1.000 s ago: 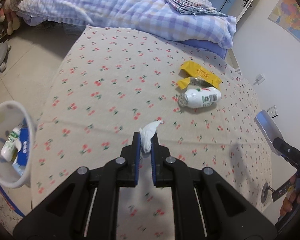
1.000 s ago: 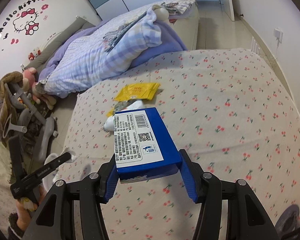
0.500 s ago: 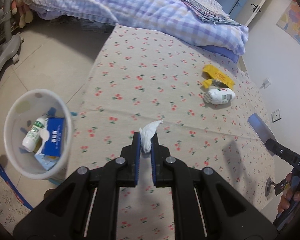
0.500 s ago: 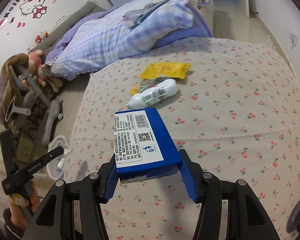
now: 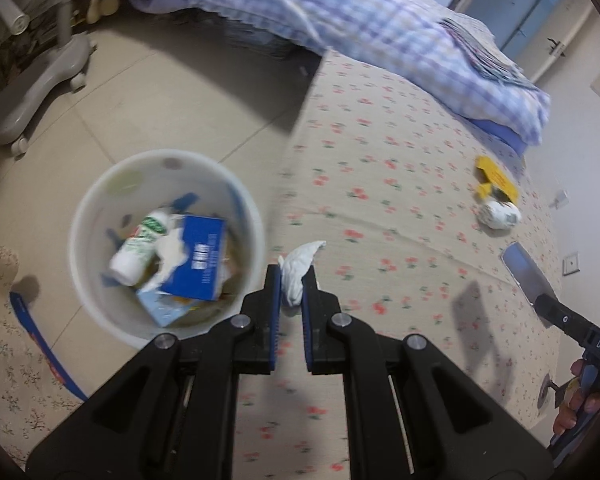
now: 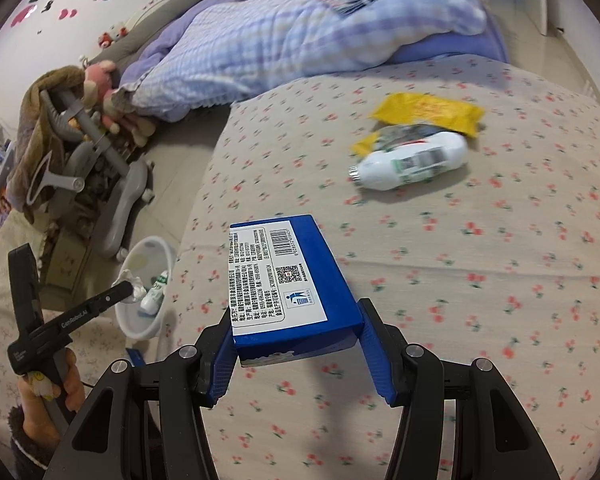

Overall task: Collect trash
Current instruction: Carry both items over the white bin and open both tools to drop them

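Observation:
My left gripper [image 5: 290,280] is shut on a crumpled white tissue [image 5: 298,270] and holds it over the bed's left edge, just right of the white trash bin [image 5: 84,208] on the floor. The bin holds a white bottle, a blue box and other trash. My right gripper [image 6: 296,336] is shut on a blue carton [image 6: 288,280] above the bed. A white bottle [image 6: 412,166] and a yellow wrapper [image 6: 428,112] lie on the bed beyond it; both also show in the left wrist view as the bottle [image 5: 499,215] and wrapper [image 5: 494,174].
The bed has a cherry-print sheet [image 5: 380,184] and a checked quilt [image 5: 340,12] at its head. A grey wheeled stand [image 5: 40,64] stands on the tiled floor beyond the bin. The bin also shows in the right wrist view [image 6: 130,316].
My left gripper has carried the tissue left toward the bin, which now looms larger and nearer. My right gripper has moved forward over the bed with the carton; the bottle appears closer.

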